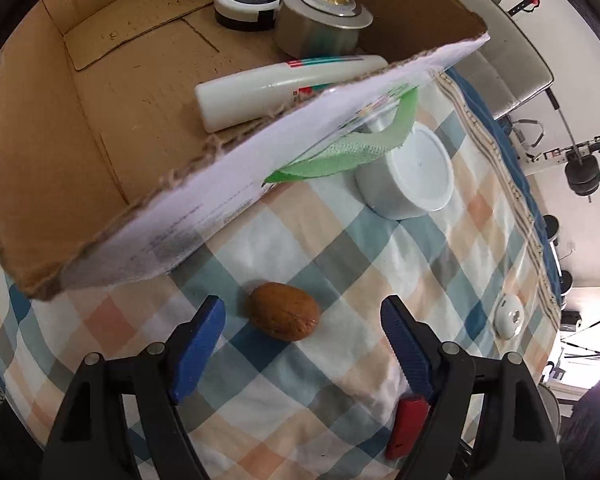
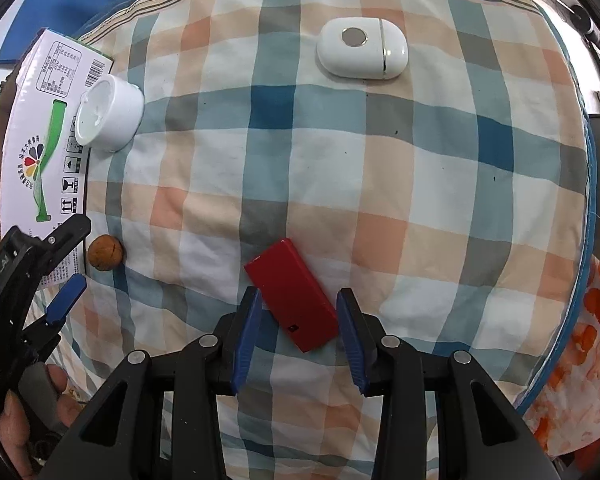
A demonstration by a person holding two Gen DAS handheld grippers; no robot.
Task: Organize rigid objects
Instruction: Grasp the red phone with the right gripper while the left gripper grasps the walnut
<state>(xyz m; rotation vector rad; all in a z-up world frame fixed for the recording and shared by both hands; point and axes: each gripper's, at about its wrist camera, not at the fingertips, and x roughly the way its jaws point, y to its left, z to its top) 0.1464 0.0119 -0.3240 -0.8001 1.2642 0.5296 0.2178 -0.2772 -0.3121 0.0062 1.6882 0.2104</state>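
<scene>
Left gripper [image 1: 302, 344] open, empty, over the nut [image 1: 283, 311] beside the box [image 1: 40, 152], likely next pick. Right gripper [image 2: 298, 332] straddles the red block [image 2: 291, 294] near the cloth's [image 2: 440, 160] near edge; contact unclear, jaws narrow.

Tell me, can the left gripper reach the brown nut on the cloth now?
Probably yes. The left gripper is open, and the brown nut lies free on the checked cloth just ahead, with nothing between them.
</scene>
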